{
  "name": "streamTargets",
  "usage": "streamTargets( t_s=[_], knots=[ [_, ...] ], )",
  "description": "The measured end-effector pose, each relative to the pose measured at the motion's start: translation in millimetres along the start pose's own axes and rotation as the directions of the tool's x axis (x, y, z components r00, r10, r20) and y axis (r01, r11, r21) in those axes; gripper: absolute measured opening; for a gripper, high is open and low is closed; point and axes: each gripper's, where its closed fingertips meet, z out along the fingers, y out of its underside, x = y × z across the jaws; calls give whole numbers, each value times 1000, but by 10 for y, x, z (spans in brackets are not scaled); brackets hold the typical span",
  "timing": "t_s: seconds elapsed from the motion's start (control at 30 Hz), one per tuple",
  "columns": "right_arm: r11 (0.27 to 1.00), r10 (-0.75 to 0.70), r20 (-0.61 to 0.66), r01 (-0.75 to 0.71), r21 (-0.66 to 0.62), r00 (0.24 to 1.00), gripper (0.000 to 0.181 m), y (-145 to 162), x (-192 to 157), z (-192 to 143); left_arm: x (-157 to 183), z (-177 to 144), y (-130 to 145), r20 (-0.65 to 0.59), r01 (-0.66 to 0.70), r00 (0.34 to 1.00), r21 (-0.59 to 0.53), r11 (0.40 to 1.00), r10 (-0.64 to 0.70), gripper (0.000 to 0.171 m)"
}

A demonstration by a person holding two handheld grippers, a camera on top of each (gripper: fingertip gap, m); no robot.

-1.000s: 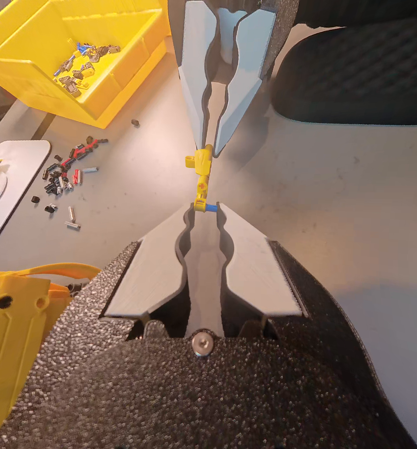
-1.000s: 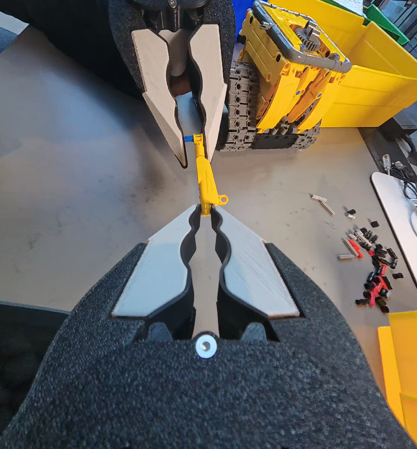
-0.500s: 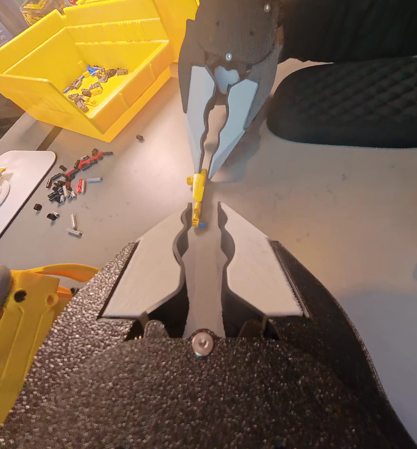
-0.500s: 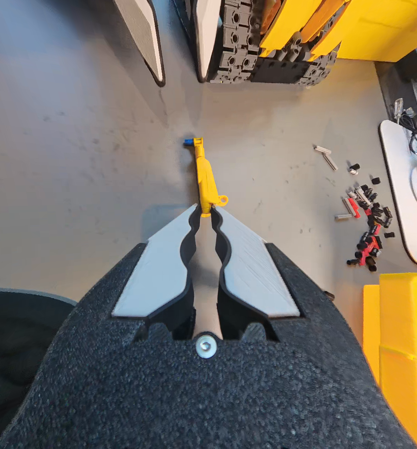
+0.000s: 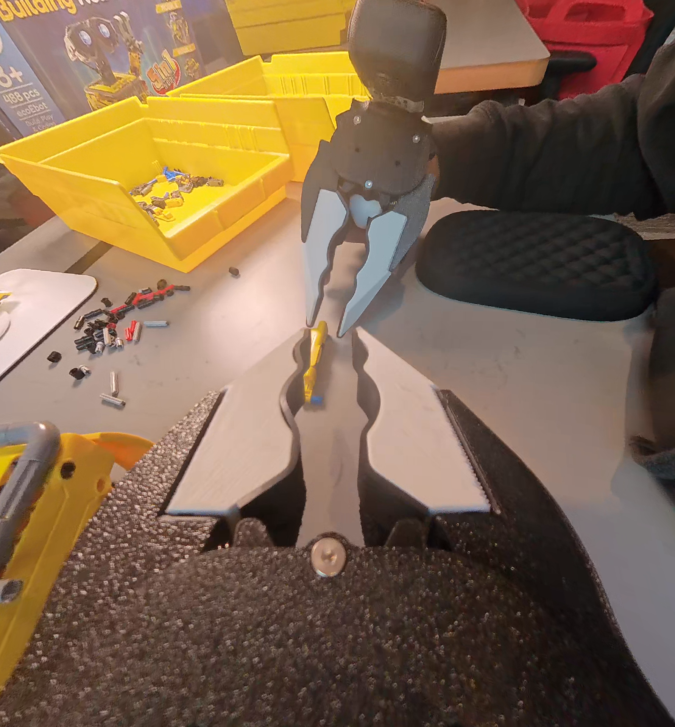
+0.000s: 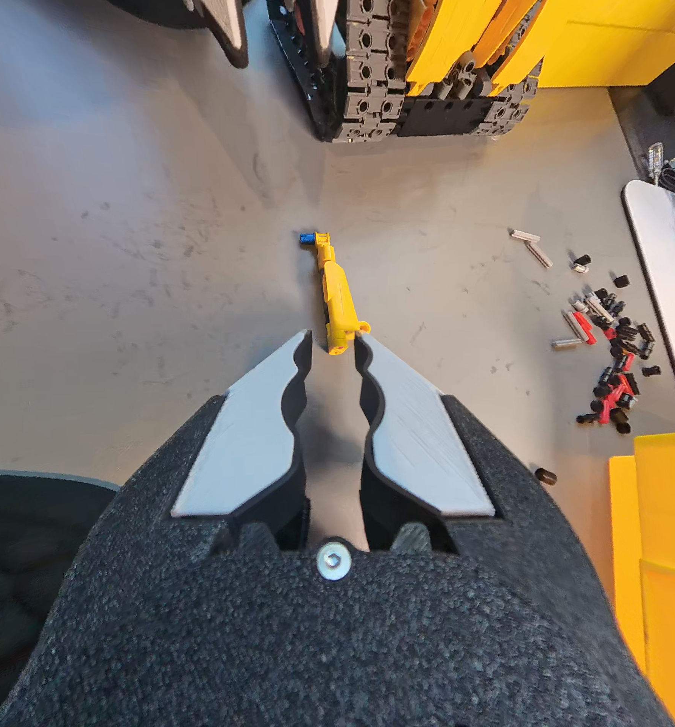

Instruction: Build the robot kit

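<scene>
Both tongs, right [image 6: 332, 338] and left [image 5: 326, 334], apart, clamping nothing; yellow strut [image 6: 337, 299] loose on worktop [image 6: 131, 236]. Closing off-centre could flick it away.

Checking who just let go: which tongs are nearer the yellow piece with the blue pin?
Right tongs: open tips flank the yellow piece at its near end. Left tongs stand open over it.

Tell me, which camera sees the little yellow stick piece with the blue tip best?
The right wrist view: the yellow piece lies whole and sharp on the grey table. In the left wrist view it is blurrier and partly hidden behind the open left hand-held gripper.
</scene>
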Motion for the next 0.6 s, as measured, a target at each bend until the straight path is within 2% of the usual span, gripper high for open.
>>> streamTargets(
  t_s=[0.13, 0.37, 0.6],
  knots=[
    [998, 56, 16, -56, 31, 998, 33, -40, 17, -24, 4, -8, -22, -3, 5, 1000, 15, 1000, -5, 19],
    [997, 74, 4, -74, 30, 997, 36, -29, 47, -8, -1, -12, -30, 0, 8, 1000, 19, 1000, -8, 18],
    [982, 171, 57, -175, 69, 984, 47, -136, 28, 14, -73, -85, -166, 11, 111, 994, 101, 989, -113, 21]
  ],
)
